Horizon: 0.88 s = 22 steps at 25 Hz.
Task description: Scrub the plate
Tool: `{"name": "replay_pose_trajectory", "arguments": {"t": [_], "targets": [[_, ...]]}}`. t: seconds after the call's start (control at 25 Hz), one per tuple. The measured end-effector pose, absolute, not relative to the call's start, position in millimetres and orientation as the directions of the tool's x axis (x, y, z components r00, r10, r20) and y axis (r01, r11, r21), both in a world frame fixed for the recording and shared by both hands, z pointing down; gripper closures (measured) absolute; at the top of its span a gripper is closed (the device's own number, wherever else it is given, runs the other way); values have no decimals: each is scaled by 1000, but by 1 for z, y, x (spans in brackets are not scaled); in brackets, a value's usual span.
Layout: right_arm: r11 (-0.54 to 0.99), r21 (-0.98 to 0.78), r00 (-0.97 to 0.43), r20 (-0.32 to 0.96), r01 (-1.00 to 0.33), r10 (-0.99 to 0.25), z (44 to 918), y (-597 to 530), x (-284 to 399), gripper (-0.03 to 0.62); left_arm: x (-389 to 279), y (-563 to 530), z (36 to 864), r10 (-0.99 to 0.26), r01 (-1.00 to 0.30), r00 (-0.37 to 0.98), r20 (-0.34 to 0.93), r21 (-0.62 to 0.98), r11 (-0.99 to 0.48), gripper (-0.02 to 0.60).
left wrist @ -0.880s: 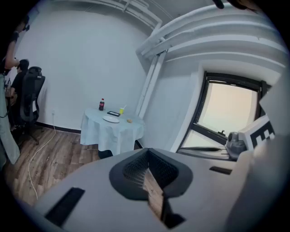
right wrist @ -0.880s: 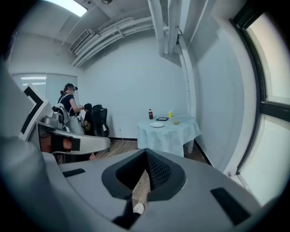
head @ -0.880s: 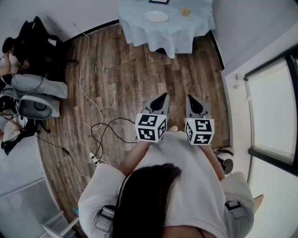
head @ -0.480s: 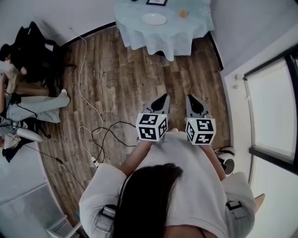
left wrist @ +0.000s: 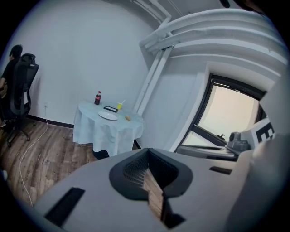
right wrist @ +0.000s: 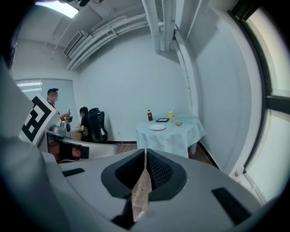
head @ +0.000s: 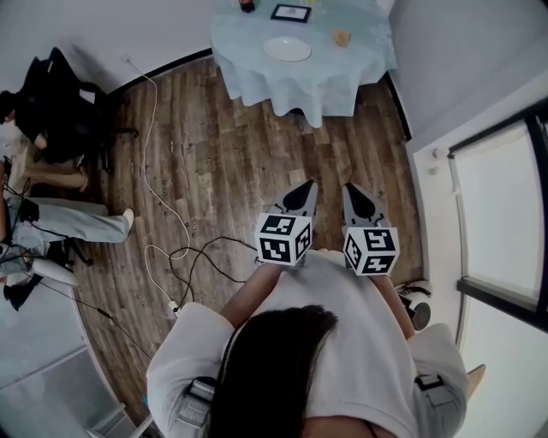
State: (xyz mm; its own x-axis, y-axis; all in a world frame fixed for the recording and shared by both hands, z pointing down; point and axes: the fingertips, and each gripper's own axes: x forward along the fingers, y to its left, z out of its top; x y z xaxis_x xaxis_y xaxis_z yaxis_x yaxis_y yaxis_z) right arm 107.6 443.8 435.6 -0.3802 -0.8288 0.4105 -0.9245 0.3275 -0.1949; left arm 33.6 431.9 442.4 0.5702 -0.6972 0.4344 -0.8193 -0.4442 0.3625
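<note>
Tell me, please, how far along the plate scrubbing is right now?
Done: nothing that shows. The plate lies on the table across the room. In hand: nothing; the left gripper and right gripper are both shut and empty, held in front of the person, well short of the table. Left: reach the table, take a scrubber, perhaps the small tan item near the plate, and scrub.

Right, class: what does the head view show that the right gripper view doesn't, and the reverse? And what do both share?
Only the head view: the wearer's hair and cables lying on the floor. Only the right gripper view: ceiling pipes and a ceiling light. Both: the table with the plate on it.
</note>
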Motion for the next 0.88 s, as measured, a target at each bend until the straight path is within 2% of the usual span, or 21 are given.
{"name": "replay_pose_trajectory", "arguments": {"t": [0.16, 0.32, 0.88], "targets": [[301, -214, -362, 373, -929, -854, 431, 420, 105, 557, 27, 410, 445, -691, -812, 581, 431, 366, -454, 572], [298, -161, -338, 367, -941, -867, 427, 399, 95, 557, 20, 390, 442, -684, -802, 595, 422, 359, -477, 572], [274, -160, -314, 354, -948, -881, 429, 335, 60, 557, -7, 315, 436, -668, -773, 634, 388, 329, -543, 572]]}}
